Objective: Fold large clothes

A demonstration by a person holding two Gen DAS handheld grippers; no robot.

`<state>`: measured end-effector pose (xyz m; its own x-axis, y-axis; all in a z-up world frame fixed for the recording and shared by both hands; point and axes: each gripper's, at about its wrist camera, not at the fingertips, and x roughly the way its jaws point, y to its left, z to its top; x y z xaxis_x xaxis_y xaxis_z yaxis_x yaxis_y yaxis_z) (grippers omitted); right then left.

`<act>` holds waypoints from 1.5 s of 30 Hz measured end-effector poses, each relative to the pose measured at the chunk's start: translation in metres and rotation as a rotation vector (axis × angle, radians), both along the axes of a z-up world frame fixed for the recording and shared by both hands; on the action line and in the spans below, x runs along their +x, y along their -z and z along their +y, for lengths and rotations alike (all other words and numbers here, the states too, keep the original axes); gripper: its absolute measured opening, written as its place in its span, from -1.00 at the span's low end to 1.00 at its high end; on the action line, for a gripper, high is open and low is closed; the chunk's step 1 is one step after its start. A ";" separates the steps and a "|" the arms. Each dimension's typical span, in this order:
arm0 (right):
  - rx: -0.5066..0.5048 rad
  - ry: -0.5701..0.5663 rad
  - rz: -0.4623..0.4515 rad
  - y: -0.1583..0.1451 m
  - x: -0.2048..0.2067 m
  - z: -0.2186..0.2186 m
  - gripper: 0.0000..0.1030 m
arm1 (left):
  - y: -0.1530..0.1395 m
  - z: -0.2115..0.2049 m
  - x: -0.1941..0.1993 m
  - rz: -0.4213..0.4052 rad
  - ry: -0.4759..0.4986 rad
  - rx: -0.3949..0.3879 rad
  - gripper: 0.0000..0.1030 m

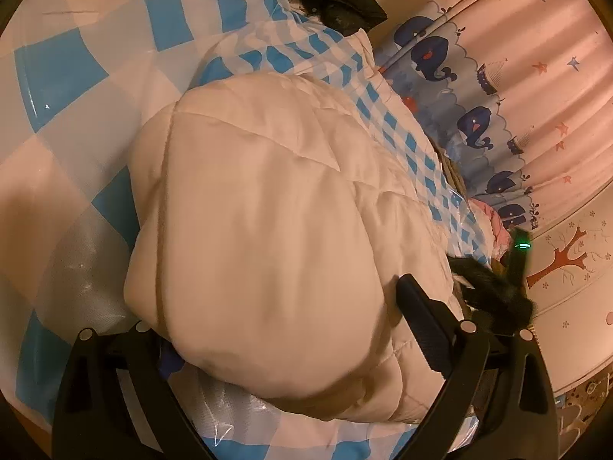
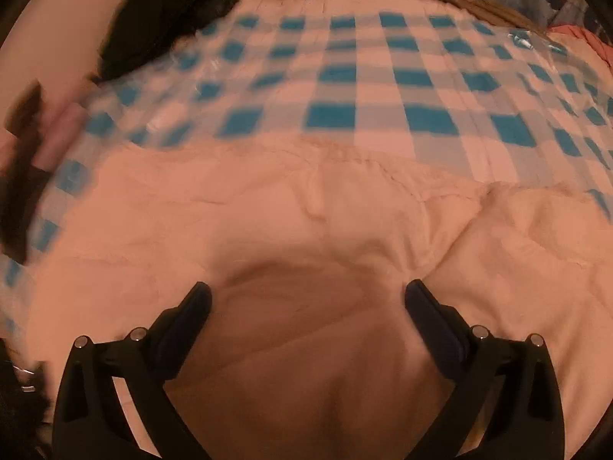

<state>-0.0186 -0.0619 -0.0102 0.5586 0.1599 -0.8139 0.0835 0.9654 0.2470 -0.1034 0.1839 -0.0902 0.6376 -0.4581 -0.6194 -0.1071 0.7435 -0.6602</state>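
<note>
Left wrist view: the left gripper (image 1: 283, 329) has its jaws spread wide, and the puffy cream jacket (image 1: 260, 207) bulges up between them, covering one finger. It lies on a blue-checked sheet (image 1: 65, 88); a dark garment (image 1: 337, 0) sits at 12 o'clock.

Right wrist view: the right gripper (image 2: 308, 299) is wide open too, fingers resting on the jacket (image 2: 306, 230). The checked sheet (image 2: 383, 76) runs toward 12 o'clock.

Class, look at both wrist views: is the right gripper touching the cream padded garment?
Cannot tell. In the right wrist view the right gripper has its jaws spread wide over the cream padded garment, but blur and the straight-down angle hide any contact or gap.
</note>
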 end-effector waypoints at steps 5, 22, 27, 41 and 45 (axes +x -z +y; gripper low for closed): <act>-0.134 -0.079 -0.087 0.000 -0.048 0.036 0.89 | 0.000 -0.001 0.001 0.002 0.001 0.014 0.78; -0.084 -0.138 -0.102 -0.015 -0.083 0.043 0.89 | -0.008 -0.012 0.002 0.012 0.027 0.099 0.81; -0.143 -0.044 -0.175 -0.051 -0.024 0.035 0.89 | -0.009 -0.014 0.001 0.013 0.025 0.112 0.81; -0.105 -0.001 0.009 -0.005 -0.002 0.023 0.89 | -0.008 -0.015 0.004 0.018 0.033 0.124 0.82; -0.213 -0.017 -0.069 -0.025 -0.057 0.034 0.89 | -0.007 -0.014 0.005 0.022 0.034 0.114 0.84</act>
<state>-0.0751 -0.0282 0.0150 0.6129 -0.0016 -0.7902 0.0566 0.9975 0.0419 -0.0988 0.1699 -0.0832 0.6083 -0.4048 -0.6827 -0.0945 0.8171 -0.5687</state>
